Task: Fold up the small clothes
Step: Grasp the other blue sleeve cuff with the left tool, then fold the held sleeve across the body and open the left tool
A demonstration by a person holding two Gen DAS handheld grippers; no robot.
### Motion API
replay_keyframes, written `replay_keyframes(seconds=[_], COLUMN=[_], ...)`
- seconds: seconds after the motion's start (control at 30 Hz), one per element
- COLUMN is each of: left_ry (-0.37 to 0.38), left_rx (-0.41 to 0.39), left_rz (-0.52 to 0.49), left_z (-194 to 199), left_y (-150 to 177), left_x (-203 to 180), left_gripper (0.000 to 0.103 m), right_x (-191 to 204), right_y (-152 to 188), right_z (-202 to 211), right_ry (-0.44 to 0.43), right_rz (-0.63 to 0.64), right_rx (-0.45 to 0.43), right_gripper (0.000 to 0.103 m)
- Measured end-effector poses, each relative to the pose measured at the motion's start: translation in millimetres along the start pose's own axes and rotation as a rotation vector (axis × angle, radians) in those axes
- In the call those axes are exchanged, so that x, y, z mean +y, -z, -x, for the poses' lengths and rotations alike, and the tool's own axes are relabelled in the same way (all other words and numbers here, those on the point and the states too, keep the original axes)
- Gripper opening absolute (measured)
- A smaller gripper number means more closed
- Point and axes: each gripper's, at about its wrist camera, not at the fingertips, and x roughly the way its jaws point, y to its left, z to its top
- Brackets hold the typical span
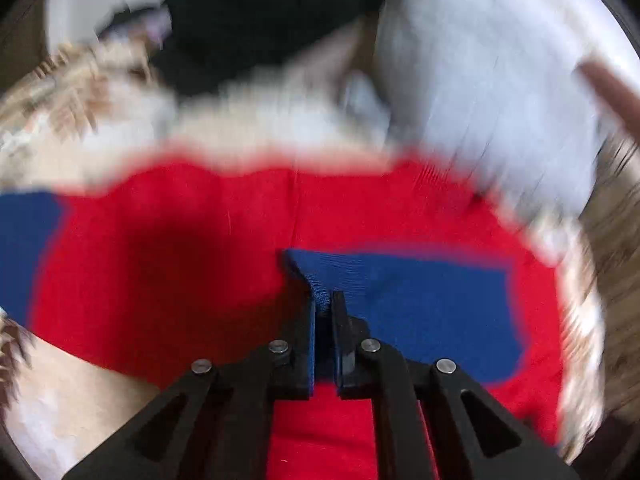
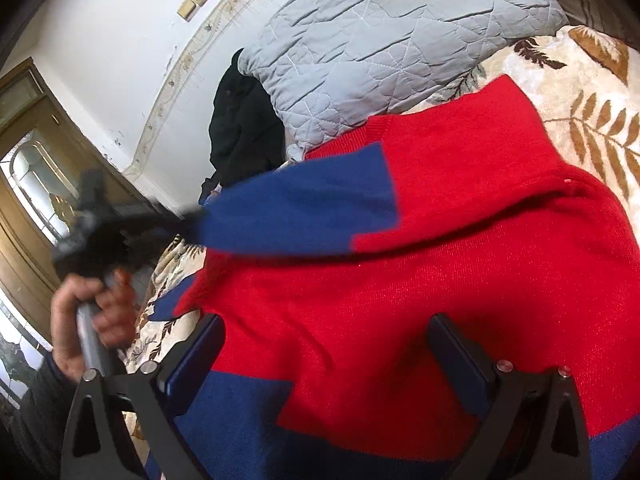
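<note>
A small red sweater (image 1: 200, 248) with blue cuffs and hem lies on a leaf-patterned bed cover; it also shows in the right wrist view (image 2: 420, 300). My left gripper (image 1: 324, 304) is shut on the blue sleeve cuff (image 1: 420, 300) and holds it over the red body. In the right wrist view the left gripper (image 2: 176, 220) shows blurred, holding the blue sleeve (image 2: 304, 204) stretched across the sweater. My right gripper (image 2: 328, 344) is open and empty, just above the sweater's lower body near the blue hem (image 2: 224, 420).
A grey quilted pillow (image 2: 380, 40) and a black garment (image 2: 240, 128) lie behind the sweater. The leaf-patterned bed cover (image 2: 592, 128) spreads to the right. A white wall and a wooden door (image 2: 36, 184) stand at the left.
</note>
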Motion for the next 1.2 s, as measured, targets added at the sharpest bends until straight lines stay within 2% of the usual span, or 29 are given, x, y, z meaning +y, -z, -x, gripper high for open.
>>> replay_keyframes(seconds=[0.03,0.07,0.13,0.23,0.3,0.37,0.43,0.47,0.5,0.53,0.57,0.6,0.67,0.77,0.83,0.87,0.9,1.0,1.17,1.2], left_ry=[0.006,0.006,0.014,0.037,0.053,0.062,0.083,0.087,0.102,0.125,0.132,0.130,0.132,0.125,0.098,0.072,0.061,0.034,0.053,0.053], left_rx=[-0.068,-0.090,-0.076,-0.062,-0.059,-0.052,-0.027,-0.014,-0.007,-0.038,-0.067,-0.139,-0.240,-0.301,-0.331,-0.343,-0.339,-0.341,-0.292,-0.303], left_rz=[-0.001,-0.009,0.001,0.010,0.023,0.034,0.055,0.061,0.067,0.068,0.071,0.091,0.140,0.272,0.423,0.535,0.606,0.756,0.856,0.867], left_z=[2,6,9,8,10,7,11,11,21,35,46,69,98,122,132,133,130,124,102,101], left_y=[7,7,7,4,3,-1,-3,-8,-9,-9,-9,-9,-2,1,1,2,-1,-4,-8,-10], left_x=[2,3,3,11,13,10,13,13,16,23,29,45,79,144,203,241,268,321,353,354], left_gripper=[0.010,0.010,0.010,0.012,0.012,0.012,0.013,0.021,0.036,0.046,0.061,0.069,0.072,0.072,0.072,0.072,0.072,0.070,0.070,0.070], right_x=[0,0,-1,-5,-10,-23,-58,-83,-101,-97,-85,-66,-35,3,12,12,12,3,2,2], right_y=[0,-1,-2,-18,-46,-78,-108,-114,-115,-117,-117,-112,-92,-43,-14,-7,-7,-7,-5,-6], right_z=[0,0,2,16,23,19,-1,-17,-22,-13,-2,11,24,16,0,-8,-9,-8,-5,-5], right_ry=[0.000,0.000,-0.004,-0.039,-0.071,-0.040,0.062,0.127,0.097,0.078,0.077,0.055,0.054,0.084,0.121,0.133,0.145,0.127,0.136,0.135], right_rz=[-0.001,-0.003,-0.015,-0.134,-0.194,-0.212,-0.258,-0.312,-0.373,-0.363,-0.326,-0.266,-0.150,0.046,0.125,0.129,0.126,0.079,0.102,0.102], right_rx=[0.001,0.002,0.007,-0.004,-0.038,-0.066,-0.064,-0.004,0.011,-0.025,-0.039,-0.069,-0.091,-0.016,0.054,0.093,0.097,0.090,0.090,0.090], right_gripper=[0.103,0.103,0.103,0.103,0.103,0.103,0.103,0.101,0.100,0.098,0.099,0.099,0.099,0.099,0.099,0.099,0.099,0.099,0.099,0.099])
